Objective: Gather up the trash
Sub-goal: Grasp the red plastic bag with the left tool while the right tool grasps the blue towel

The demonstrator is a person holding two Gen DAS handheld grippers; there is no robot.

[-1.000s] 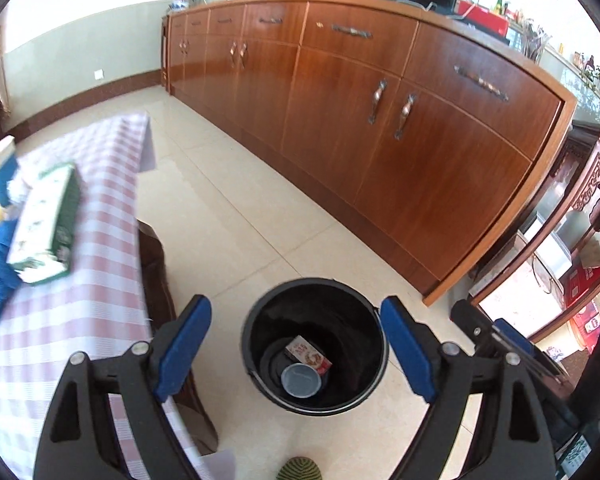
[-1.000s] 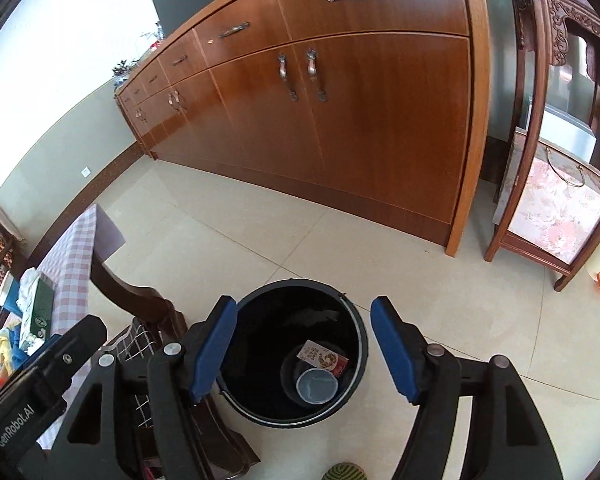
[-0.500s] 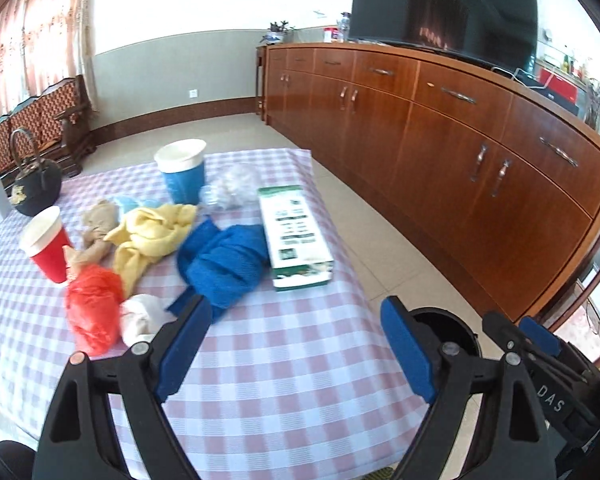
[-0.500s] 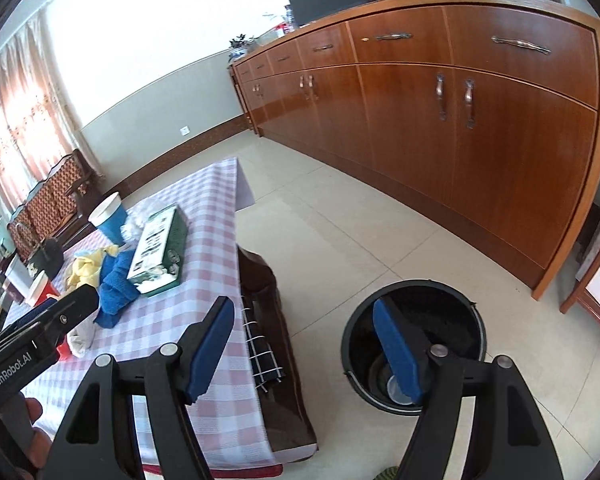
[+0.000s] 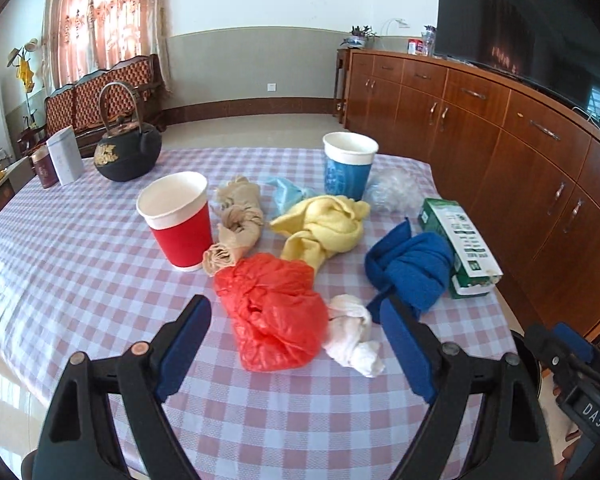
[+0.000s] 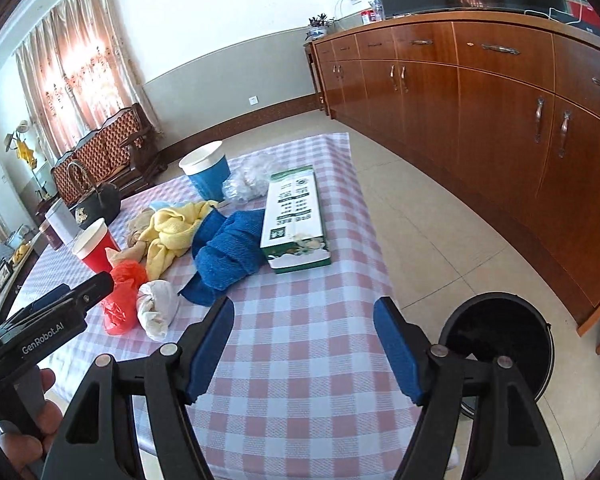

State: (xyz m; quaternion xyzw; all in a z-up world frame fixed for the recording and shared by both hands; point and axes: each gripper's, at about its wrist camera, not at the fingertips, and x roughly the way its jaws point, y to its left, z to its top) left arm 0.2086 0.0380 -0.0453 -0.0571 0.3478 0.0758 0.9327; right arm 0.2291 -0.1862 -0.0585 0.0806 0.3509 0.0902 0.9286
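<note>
On the pink-and-white checked tablecloth lies the trash: a crumpled red plastic bag touching a wadded white tissue, with a red paper cup, blue paper cup, yellow cloth, blue towel and green-and-white carton behind. Left gripper hovers over the bag and tissue, jaws wide apart and empty. Right gripper hangs above bare cloth, jaws parted and empty, black round bin on the floor beside the table.
</note>
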